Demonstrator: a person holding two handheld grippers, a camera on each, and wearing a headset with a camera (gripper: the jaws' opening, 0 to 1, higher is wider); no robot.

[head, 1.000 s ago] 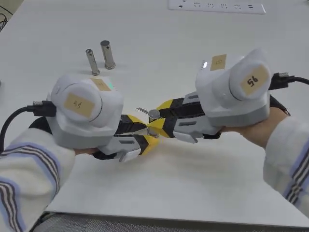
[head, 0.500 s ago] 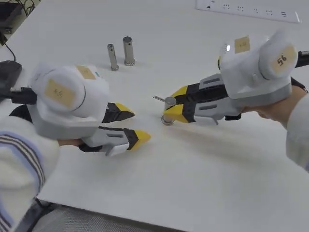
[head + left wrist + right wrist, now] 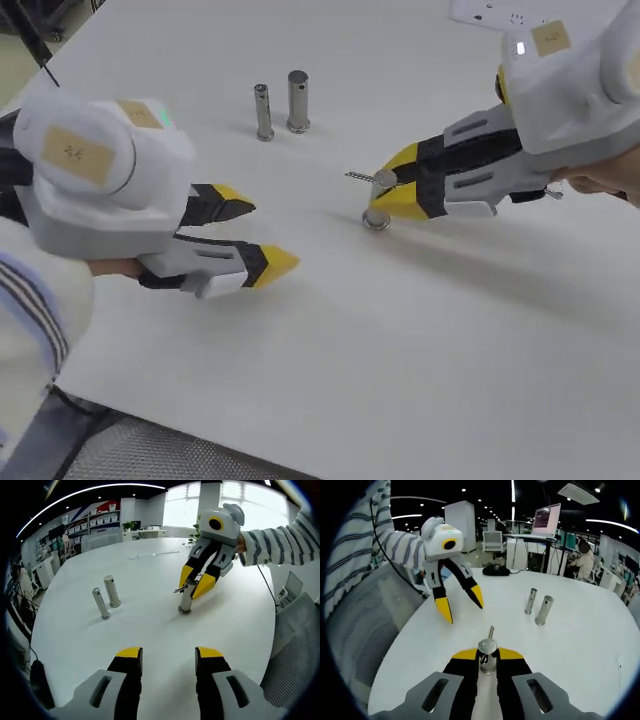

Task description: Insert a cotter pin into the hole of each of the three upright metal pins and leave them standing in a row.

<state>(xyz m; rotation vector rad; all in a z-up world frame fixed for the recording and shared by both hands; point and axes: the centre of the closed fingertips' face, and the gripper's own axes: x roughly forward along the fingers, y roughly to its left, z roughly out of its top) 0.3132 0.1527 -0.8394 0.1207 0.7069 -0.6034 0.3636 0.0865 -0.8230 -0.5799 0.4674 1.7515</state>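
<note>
One insertion of three looks done. The right claw (image 3: 397, 183) is clenched on a metal pin (image 3: 377, 205) that stands on the bench (image 3: 420, 360), and a cotter pin (image 3: 360, 177) pokes out sideways near its top. The left claw (image 3: 262, 234) is spread wide and holds nothing. Well apart from the held pin, a thin pin (image 3: 263, 110) and a thicker pin (image 3: 297, 100) stand side by side with no cotter visible. Two insertions and lining up the row appear to remain.
</note>
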